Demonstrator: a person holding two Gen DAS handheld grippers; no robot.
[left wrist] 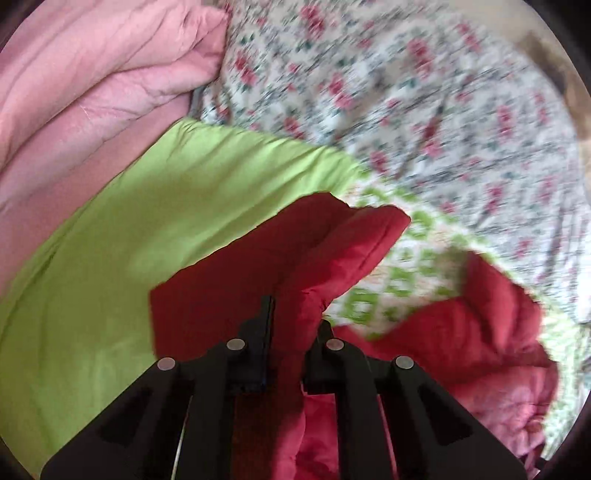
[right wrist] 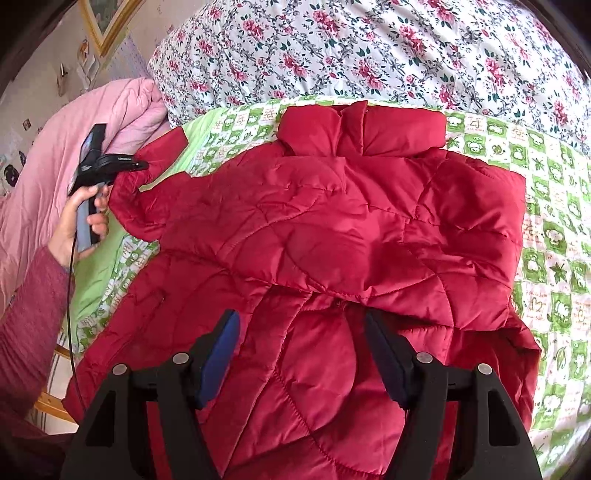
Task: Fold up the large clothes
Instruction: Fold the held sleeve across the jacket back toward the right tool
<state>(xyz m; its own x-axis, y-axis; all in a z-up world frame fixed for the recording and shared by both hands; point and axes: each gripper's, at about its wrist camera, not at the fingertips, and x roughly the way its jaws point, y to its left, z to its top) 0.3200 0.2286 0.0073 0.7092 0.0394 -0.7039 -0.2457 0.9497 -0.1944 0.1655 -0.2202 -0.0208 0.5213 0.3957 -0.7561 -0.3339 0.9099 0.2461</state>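
Right wrist view: bed covered with a white sheet printed in pink roses [right wrist: 369, 48], a green-and-white checked cartoon quilt [right wrist: 546, 206] laid over it, a bunched pale pink padded duvet [right wrist: 55, 155] off to the left.
Room: beige wall with small stickers and a gold-framed picture [right wrist: 99, 22] up top left, bit of wooden furniture [right wrist: 48, 402] low on the left edge.
Jacket: big red quilted puffer jacket [right wrist: 332, 229] spread flat on the checked quilt, collar away from the camera, diamond stitching, top half lying over the lower part in a puffy fold.
Right gripper [right wrist: 301, 354]: hovering over the jacket's near part, jaws spread wide, gripping nothing.
Left gripper [right wrist: 142, 166]: held by a hand [right wrist: 79, 218] in a maroon sleeve, tip right at the left sleeve of the jacket; too small here to judge the jaws.
Left wrist view: blurry, but shows close up what the other can't, left gripper [left wrist: 291, 325] with jaws pinched in on a fold of red sleeve fabric.
Only in left view: plain lime green side of the quilt [left wrist: 147, 229] folded up beside the pink duvet [left wrist: 92, 74], rose sheet [left wrist: 424, 92] behind.
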